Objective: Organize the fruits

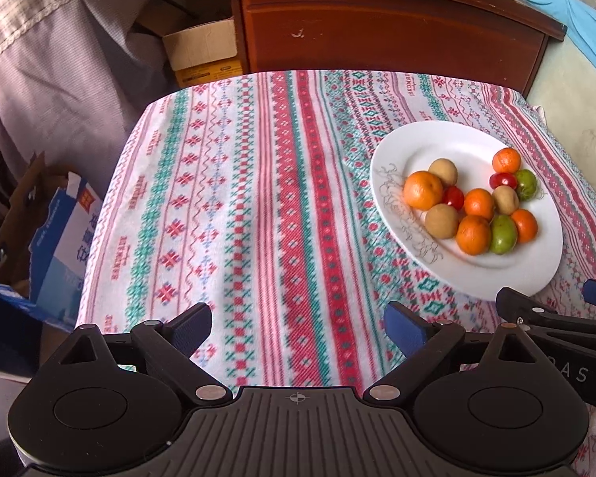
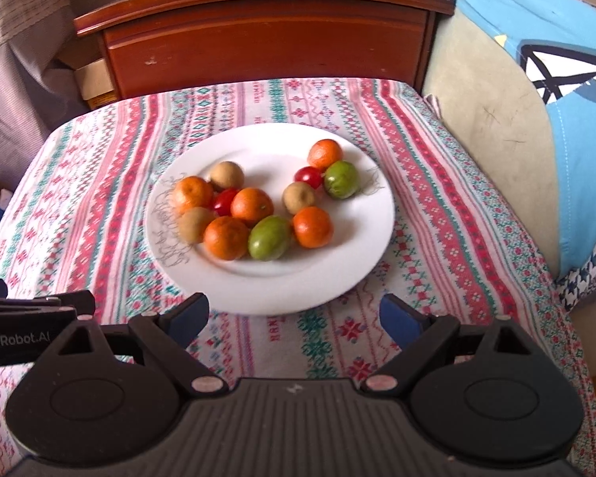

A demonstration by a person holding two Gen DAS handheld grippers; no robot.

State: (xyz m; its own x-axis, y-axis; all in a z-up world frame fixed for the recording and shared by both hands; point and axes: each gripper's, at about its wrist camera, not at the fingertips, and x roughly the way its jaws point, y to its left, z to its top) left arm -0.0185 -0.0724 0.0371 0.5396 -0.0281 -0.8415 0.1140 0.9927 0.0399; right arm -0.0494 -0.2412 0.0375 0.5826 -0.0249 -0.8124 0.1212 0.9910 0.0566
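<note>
A white plate (image 2: 274, 135) lies on the patterned cloth with mixed fruit on it. There are several oranges (image 2: 226, 237), three brown round fruits (image 2: 298, 197), two green fruits (image 2: 270, 237) and two red cherry tomatoes (image 2: 308, 176). My right gripper (image 2: 294, 308) hovers open just in front of the plate's near rim, nothing between its fingers. In the left wrist view the plate (image 1: 437, 139) and its oranges (image 1: 422, 190) sit to the right. My left gripper (image 1: 298, 318) is open over bare cloth, left of the plate. The right gripper (image 1: 552, 296) shows beside it.
The red, green and white striped cloth (image 1: 238, 198) covers a small table. A dark wooden cabinet (image 2: 266, 39) stands right behind it. Cardboard boxes (image 1: 202, 47) and a blue carton (image 1: 63, 230) sit off the left edge. A blue cushion (image 2: 568, 119) lies at the right.
</note>
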